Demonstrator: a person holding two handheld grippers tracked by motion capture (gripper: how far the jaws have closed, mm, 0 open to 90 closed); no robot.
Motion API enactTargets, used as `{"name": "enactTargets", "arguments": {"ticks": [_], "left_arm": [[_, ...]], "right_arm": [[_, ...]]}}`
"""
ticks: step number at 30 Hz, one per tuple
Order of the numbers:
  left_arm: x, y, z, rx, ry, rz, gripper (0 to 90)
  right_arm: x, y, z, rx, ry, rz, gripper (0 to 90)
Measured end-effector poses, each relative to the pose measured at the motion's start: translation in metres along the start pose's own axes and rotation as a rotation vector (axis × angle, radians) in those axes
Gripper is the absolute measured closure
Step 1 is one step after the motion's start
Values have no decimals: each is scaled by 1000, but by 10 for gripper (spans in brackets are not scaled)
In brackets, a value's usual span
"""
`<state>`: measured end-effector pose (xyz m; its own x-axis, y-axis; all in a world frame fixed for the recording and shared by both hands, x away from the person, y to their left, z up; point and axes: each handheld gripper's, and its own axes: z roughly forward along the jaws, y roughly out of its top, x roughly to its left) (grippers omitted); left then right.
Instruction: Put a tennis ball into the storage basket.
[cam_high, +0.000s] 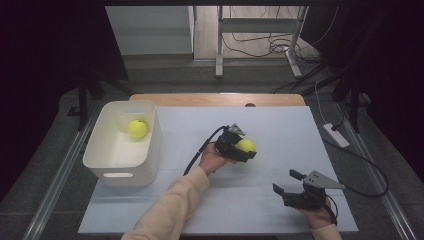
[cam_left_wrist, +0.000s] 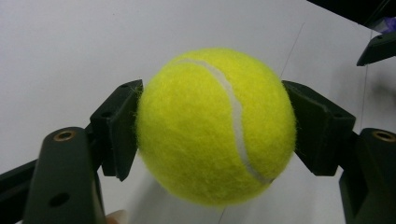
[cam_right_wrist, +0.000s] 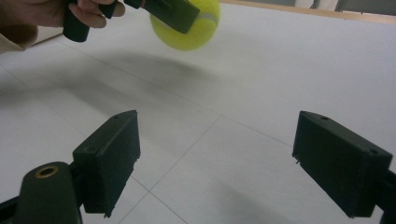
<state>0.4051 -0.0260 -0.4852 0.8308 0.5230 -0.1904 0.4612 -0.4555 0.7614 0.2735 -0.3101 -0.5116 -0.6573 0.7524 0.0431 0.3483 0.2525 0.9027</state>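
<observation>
A yellow tennis ball (cam_high: 246, 145) is held off the white table sheet (cam_high: 280, 130) near its middle by my left gripper (cam_high: 243, 147), whose jaws are shut on it. In the left gripper view the ball (cam_left_wrist: 215, 126) sits squeezed between both black pads (cam_left_wrist: 119, 126). A second tennis ball (cam_high: 137, 128) lies inside the white bin (cam_high: 102, 162) at the left. My right gripper (cam_high: 288, 182) rests near the front right of the table, its jaws wide apart with nothing between them (cam_right_wrist: 217, 163). From the right gripper view, the held ball (cam_right_wrist: 189, 23) hangs above its shadow.
The white bin has a handle slot on its near wall and stands at the table's left edge. A black cable (cam_high: 200, 147) trails from the left gripper. A wooden table edge (cam_high: 215, 99) runs along the back, with stand legs and floor cables beyond.
</observation>
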Motion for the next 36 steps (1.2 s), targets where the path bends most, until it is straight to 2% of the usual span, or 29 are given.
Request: {"name": "enactTargets", "arguments": {"ticks": [14,36], "left_arm": [[0,-8,-27,-39,18,0,267],[0,-19,-56,-93,38,-9,266]], "right_arm": [[1,1,0,1,0,-3,153],[1,1,1,0,-3,-7,155]]}}
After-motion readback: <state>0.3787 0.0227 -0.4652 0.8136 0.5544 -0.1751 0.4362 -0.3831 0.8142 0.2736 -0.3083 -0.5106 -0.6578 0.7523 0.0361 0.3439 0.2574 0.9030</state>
